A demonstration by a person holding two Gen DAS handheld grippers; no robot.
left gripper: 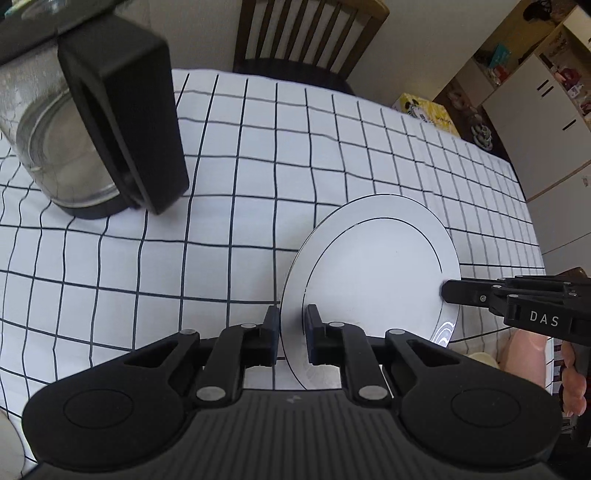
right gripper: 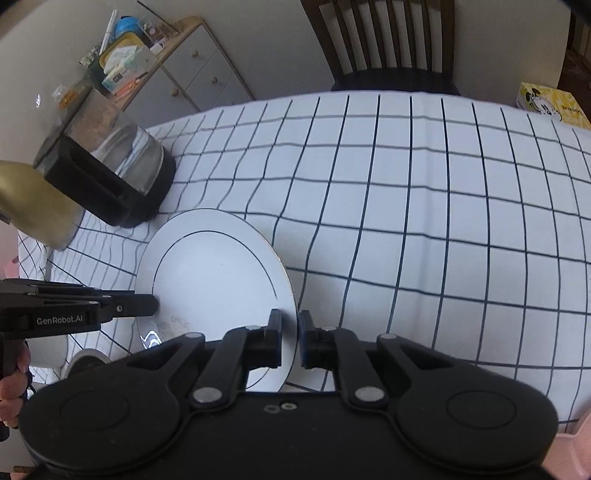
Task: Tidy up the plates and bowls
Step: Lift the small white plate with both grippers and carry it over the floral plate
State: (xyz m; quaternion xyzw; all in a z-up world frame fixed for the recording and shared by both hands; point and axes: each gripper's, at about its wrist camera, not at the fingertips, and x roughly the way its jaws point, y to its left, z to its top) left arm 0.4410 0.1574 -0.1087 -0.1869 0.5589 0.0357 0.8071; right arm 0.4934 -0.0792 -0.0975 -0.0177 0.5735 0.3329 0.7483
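Note:
A white plate (left gripper: 373, 269) with thin black rings is held above the checked tablecloth, tilted. My left gripper (left gripper: 292, 325) is shut on its left rim. My right gripper (right gripper: 289, 328) is shut on its right rim; the plate also shows in the right wrist view (right gripper: 214, 273). Each gripper shows in the other's view: the right one (left gripper: 447, 290) at the plate's right edge, the left one (right gripper: 155, 304) at its left edge. A small bowl-like white dish (right gripper: 86, 360) lies below the plate, mostly hidden.
A glass kettle with a black handle (left gripper: 110, 122) stands on the table at the left, also in the right wrist view (right gripper: 110, 173). A gold lamp shade (right gripper: 33, 203) is near it. A wooden chair (left gripper: 306, 33) stands behind the table. A yellow box (right gripper: 550, 103) sits at the far right edge.

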